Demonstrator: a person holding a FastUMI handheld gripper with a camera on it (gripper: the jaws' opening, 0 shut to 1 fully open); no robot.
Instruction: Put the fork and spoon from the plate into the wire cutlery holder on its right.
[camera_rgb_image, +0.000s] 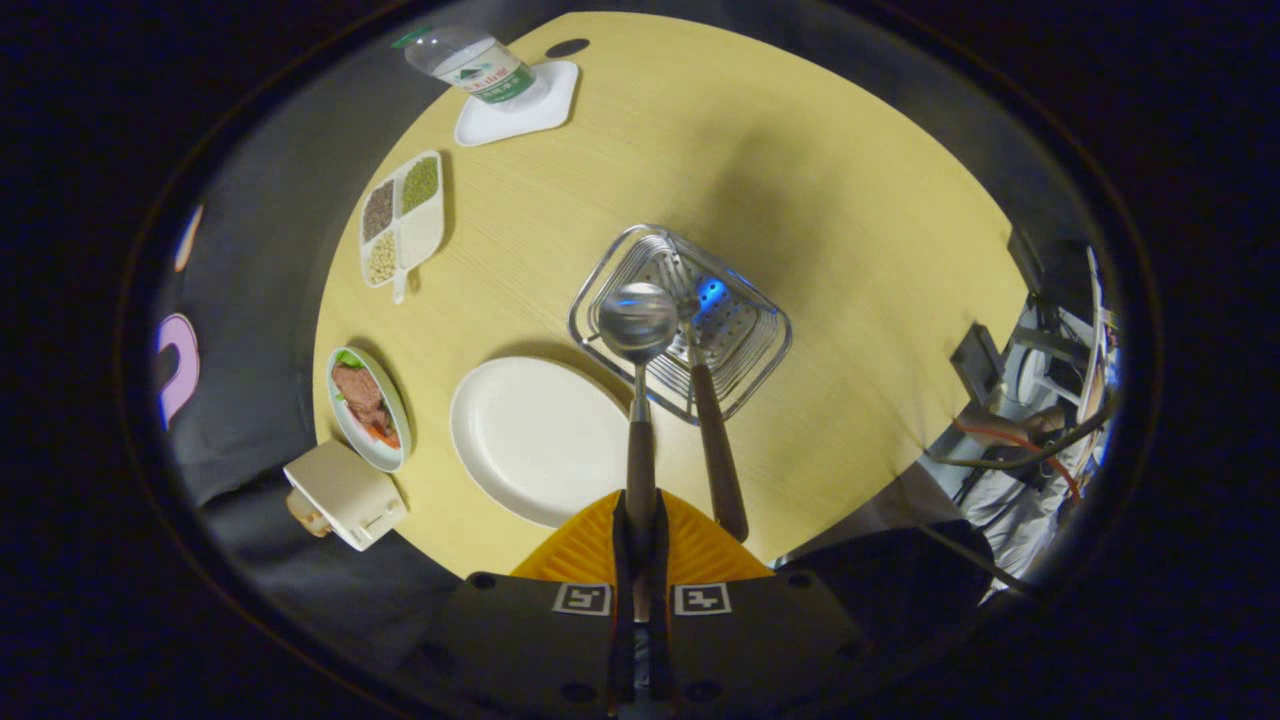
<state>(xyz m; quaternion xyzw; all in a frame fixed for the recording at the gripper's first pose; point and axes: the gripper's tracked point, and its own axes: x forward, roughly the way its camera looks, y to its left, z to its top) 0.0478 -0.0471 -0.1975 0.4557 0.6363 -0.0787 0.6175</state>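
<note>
My gripper is shut on the brown handle of the spoon, whose steel bowl hangs over the near left part of the wire cutlery holder. The fork stands in the holder with its brown handle leaning out toward me, just right of my fingers. The white plate lies bare on the yellow table, left of the holder and just ahead of my fingers.
A small bowl of food and a cream box sit at the table's near left edge. Farther off are a divided dish of beans and a water bottle on a white coaster. Cables and equipment lie off the table's right side.
</note>
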